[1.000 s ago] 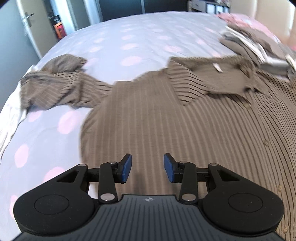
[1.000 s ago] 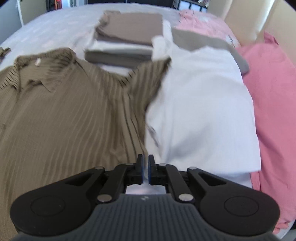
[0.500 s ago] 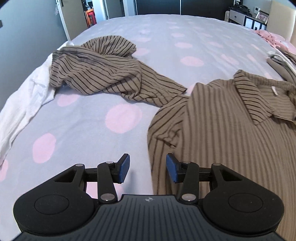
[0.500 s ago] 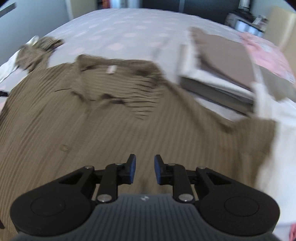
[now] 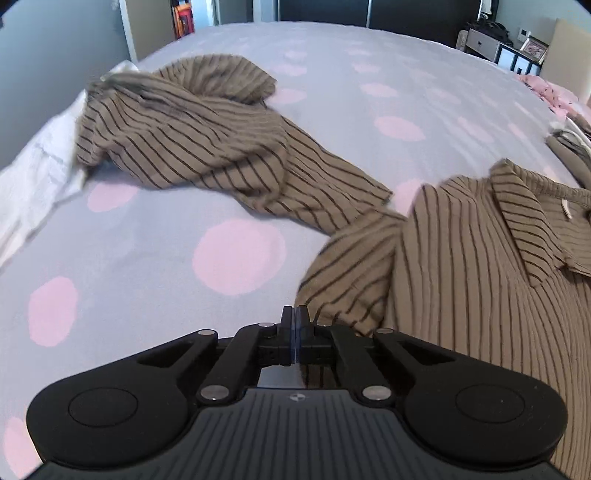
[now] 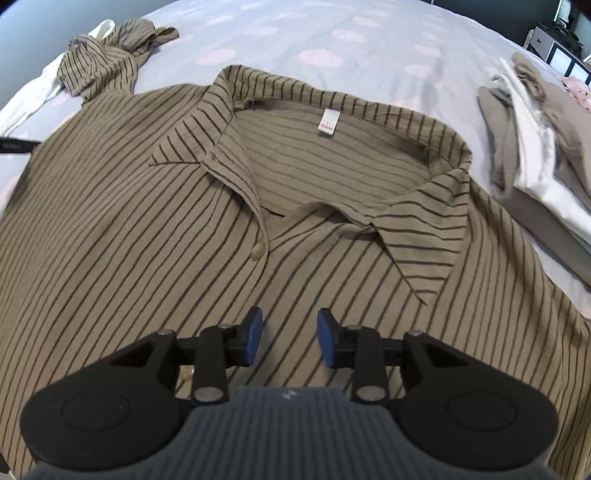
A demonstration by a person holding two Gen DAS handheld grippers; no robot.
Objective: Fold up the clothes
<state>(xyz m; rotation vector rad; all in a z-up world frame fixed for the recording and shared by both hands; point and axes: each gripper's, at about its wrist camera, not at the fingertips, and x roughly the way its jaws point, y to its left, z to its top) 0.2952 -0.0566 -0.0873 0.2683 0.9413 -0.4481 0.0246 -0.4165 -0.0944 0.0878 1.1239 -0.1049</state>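
A bed takes up most of both views, covered by a pale lilac bedspread [image 5: 369, 74] with soft pink dots. At ten o'clock in the left wrist view stands a blue-grey wall [image 5: 55, 48], and beside it at eleven o'clock a doorway [image 5: 192, 14] gives onto shelves with bright orange items. A dark wardrobe front [image 5: 369, 11] runs across twelve o'clock. At two o'clock sits a white dresser [image 5: 495, 46] with a small picture frame [image 5: 533, 48] on top. Daylight falls evenly across the bed.
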